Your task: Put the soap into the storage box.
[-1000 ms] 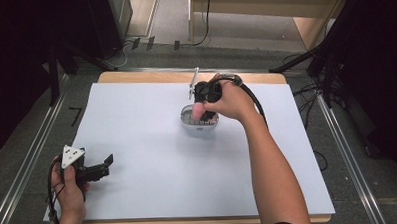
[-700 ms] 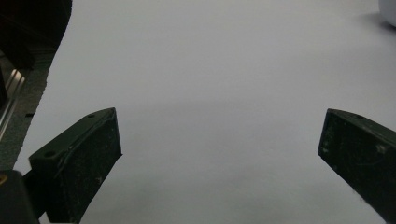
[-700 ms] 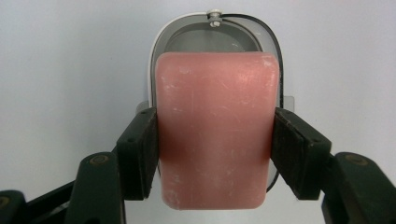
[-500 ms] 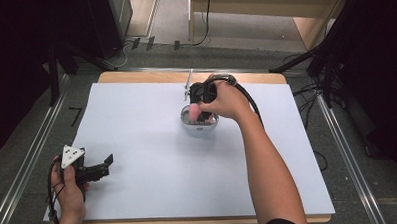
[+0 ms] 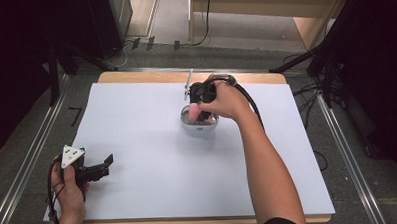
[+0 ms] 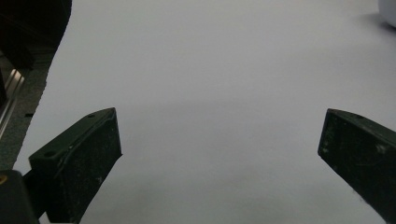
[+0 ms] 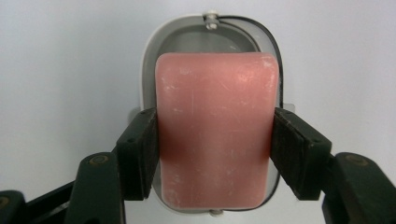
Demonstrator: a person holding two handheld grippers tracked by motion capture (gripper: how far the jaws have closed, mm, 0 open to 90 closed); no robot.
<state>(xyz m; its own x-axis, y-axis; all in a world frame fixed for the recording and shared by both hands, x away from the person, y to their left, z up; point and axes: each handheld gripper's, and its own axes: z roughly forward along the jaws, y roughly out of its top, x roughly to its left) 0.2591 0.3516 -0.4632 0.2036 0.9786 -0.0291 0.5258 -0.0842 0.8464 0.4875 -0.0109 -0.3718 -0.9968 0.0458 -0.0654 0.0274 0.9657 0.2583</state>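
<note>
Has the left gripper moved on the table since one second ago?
No. The left gripper sits at the same spot near the white sheet's left edge.

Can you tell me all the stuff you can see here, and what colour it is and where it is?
Soap bar: one, pink, pinched between the right gripper's fingers, over the dish.
Dish: one, pale grey-white, middle of the table, toward the far edge.
Table cover: one, white sheet, over the wooden table.
Right gripper: one, black, shut on the soap bar above the dish.
Left gripper: one, black, fingers wide apart, near the table's left corner.
</note>
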